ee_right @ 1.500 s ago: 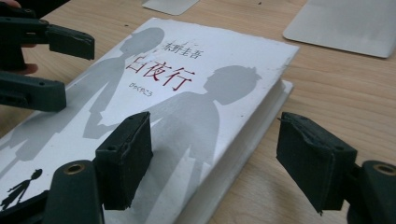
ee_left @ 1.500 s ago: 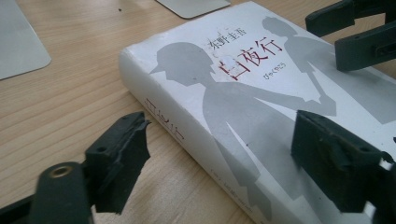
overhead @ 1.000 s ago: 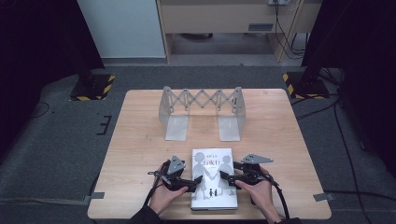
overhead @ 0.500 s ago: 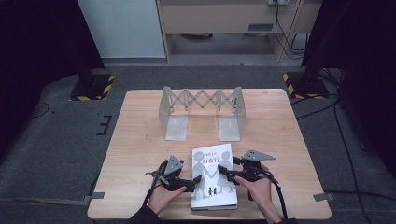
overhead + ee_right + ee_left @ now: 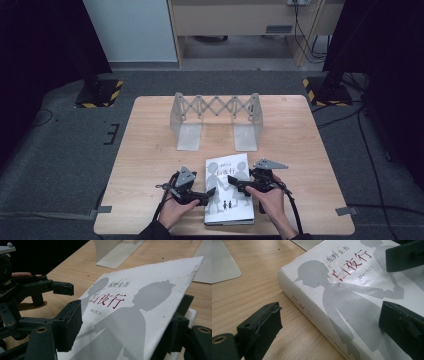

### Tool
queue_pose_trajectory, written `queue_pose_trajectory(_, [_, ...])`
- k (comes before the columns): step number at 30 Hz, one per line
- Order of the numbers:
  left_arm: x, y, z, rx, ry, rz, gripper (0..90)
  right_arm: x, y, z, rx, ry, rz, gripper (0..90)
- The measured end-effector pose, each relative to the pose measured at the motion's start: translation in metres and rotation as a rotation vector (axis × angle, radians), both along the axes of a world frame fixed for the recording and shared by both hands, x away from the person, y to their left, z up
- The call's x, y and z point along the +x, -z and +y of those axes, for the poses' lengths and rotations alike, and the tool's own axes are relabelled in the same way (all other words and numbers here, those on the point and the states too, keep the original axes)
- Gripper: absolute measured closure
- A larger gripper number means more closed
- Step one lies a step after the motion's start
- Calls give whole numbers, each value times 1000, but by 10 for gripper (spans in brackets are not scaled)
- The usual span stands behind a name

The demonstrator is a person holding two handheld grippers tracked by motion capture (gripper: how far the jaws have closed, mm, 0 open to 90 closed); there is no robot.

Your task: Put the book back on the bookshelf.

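Observation:
A thick white book with grey silhouettes and red characters lies flat near the table's front edge. My left gripper is at the book's left side, open. In the left gripper view it straddles the spine edge of the book, one jaw over the wood and one over the cover. My right gripper reaches in from the book's right side, open. In the right gripper view it has the front cover between its jaws, one jaw above and one under the raised fore edge.
An expandable metal book rack with two flat foot plates stands at the middle back of the wooden table. The person's hands come in over the table's front edge. Dark floor surrounds the table.
My right gripper has edged slightly left over the book. The left gripper and the book's place on the table look the same.

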State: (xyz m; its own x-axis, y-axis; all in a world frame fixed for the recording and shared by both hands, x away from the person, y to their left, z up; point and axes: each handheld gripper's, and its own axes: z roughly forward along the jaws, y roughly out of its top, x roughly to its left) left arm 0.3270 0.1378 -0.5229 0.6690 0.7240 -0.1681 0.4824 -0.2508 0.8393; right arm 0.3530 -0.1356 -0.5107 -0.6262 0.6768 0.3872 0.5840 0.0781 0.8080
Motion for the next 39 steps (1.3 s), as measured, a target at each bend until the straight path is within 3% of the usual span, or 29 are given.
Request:
queue_pose_trajectory(9, [1, 1, 1, -12, -3, 11, 36, 3, 5, 9, 16, -28, 38, 321])
queue_pose_trajectory(16, [1, 2, 2, -18, 0, 20, 42, 5, 7, 5, 34, -12, 50, 415])
queue_pose_trajectory(18, [2, 2, 2, -27, 2, 28, 52, 7, 7, 2, 46, -1, 69, 480])
queue_pose_trajectory(25, [5, 3, 3, -65, 11, 58, 83, 7, 5, -2, 88, 12, 82, 568])
queue_pose_trajectory(30, [6, 3, 3, -102, 27, 71, 84, 4, 1, -3, 107, 15, 60, 599])
queue_pose_trajectory(37, [7, 2, 1, -163, 61, 84, 46, -2, -11, -4, 177, -21, 18, 657])
queue_pose_trajectory(39, [8, 3, 1, -200, 77, 105, 18, -3, -13, -4, 189, -32, 2, 680])
